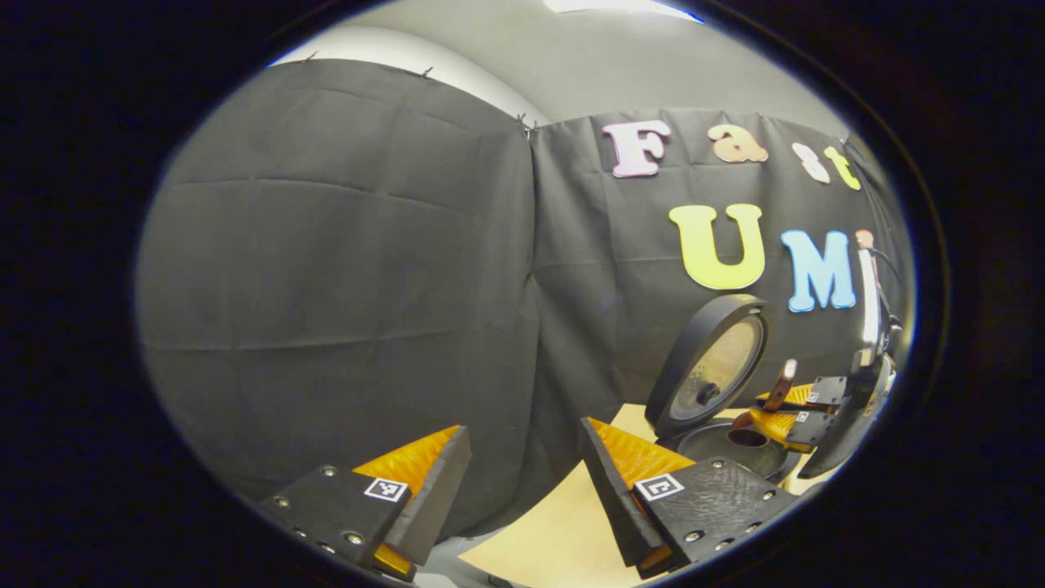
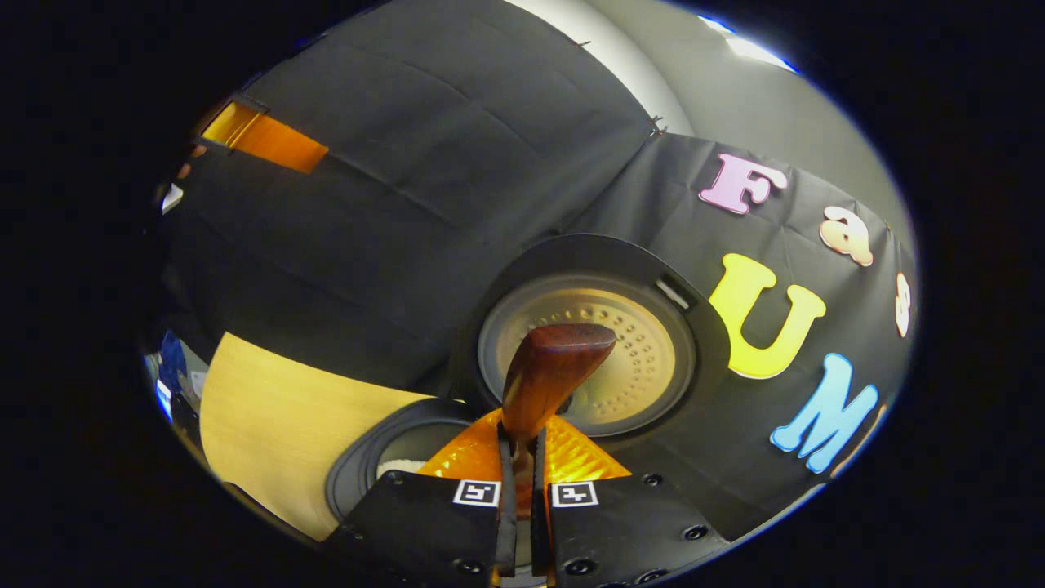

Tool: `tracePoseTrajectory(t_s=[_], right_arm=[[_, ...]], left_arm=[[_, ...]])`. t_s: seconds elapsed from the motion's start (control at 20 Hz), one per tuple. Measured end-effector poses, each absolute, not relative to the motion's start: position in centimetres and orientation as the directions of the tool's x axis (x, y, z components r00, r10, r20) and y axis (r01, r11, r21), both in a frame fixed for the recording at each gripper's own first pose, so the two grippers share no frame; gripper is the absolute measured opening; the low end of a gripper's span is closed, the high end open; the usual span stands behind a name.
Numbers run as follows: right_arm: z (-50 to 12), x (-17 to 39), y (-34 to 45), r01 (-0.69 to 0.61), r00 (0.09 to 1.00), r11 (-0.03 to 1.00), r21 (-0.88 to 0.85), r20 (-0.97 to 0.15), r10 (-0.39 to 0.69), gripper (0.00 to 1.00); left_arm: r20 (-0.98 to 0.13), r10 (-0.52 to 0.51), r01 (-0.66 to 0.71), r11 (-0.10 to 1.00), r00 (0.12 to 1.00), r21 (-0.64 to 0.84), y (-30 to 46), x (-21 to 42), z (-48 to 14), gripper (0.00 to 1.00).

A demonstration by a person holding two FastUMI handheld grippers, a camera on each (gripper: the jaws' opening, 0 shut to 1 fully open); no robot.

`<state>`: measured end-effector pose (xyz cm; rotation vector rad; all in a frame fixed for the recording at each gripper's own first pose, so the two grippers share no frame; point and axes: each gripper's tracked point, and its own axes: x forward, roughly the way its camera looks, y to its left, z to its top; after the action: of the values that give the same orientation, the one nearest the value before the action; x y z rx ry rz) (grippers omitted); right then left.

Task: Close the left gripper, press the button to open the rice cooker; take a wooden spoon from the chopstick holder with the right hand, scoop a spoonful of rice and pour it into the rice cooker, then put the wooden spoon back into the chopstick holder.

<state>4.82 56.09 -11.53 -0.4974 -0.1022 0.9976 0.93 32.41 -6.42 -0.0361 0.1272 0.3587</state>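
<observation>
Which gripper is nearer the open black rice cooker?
Right. The right gripper, shut on the brown wooden spoon, hangs over the black rice cooker. The left gripper is open, off to its side.

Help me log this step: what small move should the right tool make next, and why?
Probably lift clear and carry the wooden spoon back toward the chopstick holder. The right tool grips it above the open rice cooker, its bowl tipped down, and white rice already shows inside.

Light wood table (image 1: pixel 563 523), open rice cooker (image 1: pixel 718 445) on it, nr back wall
</observation>
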Motion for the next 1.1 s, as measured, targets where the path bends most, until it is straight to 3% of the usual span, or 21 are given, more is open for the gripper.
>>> tracePoseTrajectory(t_s=[0.25,0.45,0.75,1.05,1.1], right_arm=[[-11.2,4.7,55.9,-0.803,0.566,0.499,-0.326,-0.158,0.809,0.09],[-10.6,6.3,54.9,-0.812,0.570,0.584,0.014,-0.194,0.798,0.07],[-7.8,9.3,50.1,-0.623,0.618,0.618,0.480,-0.183,0.765,0.09],[-5.6,12.5,41.4,-0.496,0.728,0.680,0.541,-0.168,0.665,0.05],[-6.1,12.8,39.9,-0.475,0.741,0.694,0.541,-0.179,0.647,0.09]], left_arm=[[-0.131,0.367,-0.373,0.928,0.921,-0.021,33.2,0.4,-6.5,0.84],[-0.131,0.370,-0.379,0.924,0.920,-0.049,33.2,0.4,-6.2,0.84],[-0.102,0.339,-0.346,0.936,0.935,-0.059,31.0,1.8,-5.0,0.85],[-0.069,0.277,-0.281,0.957,0.959,-0.073,26.6,3.8,-3.3,0.85],[-0.063,0.265,-0.269,0.960,0.962,-0.076,25.7,4.0,-3.0,0.85]])
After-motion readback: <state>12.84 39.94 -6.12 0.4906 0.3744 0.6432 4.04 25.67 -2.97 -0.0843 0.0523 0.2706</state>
